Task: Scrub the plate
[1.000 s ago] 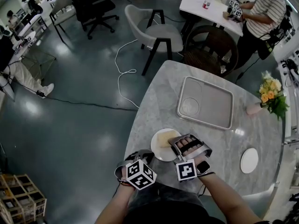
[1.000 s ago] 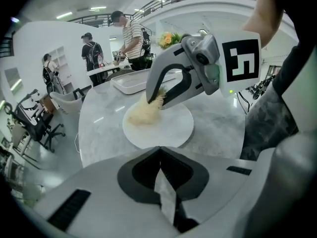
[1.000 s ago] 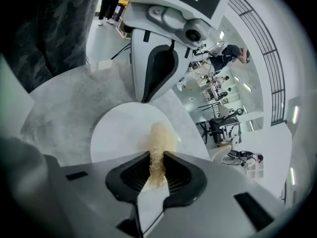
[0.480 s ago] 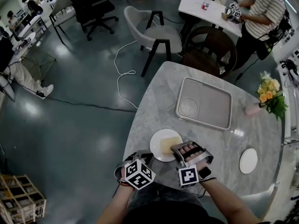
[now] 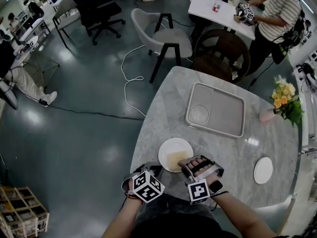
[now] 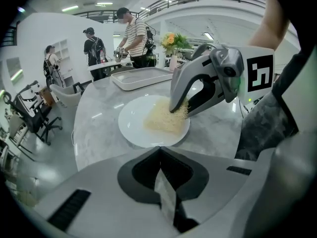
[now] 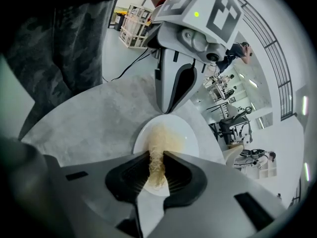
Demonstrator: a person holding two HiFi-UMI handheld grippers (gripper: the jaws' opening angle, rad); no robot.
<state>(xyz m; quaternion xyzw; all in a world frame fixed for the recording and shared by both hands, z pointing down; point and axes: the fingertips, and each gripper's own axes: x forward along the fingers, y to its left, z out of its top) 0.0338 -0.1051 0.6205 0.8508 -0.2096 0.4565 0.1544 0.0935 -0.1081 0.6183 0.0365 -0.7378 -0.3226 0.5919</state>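
Scrubbing stage, shown from the head view and both gripper views. A white plate [image 5: 167,146] lies flat on the marble tabletop [image 5: 158,113], near the edge closest to the person and well apart from the grey tray [image 5: 233,122] farther back.

The right gripper [image 7: 156,156] reaches onto the plate from the person's side. A yellowish, fibrous scouring pad [image 6: 161,120] spreads beneath it over the plate's middle and right part. Its jaws are nearly closed, parted only by the thickness of pad pinched between them, and the pad's lower portion lies on the plate surface. This grip probably lets the pad be pushed across the plate without slipping free.

The left gripper [image 6: 159,151] sits at the plate's near-left rim, pointed steeply down. Its jaws are pressed together with nothing between them. The tips stand at or just against the rim, but whether they actually touch it cannot be told. This placement likely braces the plate so that it does not slide under the rubbing strokes.

No suds or water are visible, so how much of the scrubbing is done cannot be judged.
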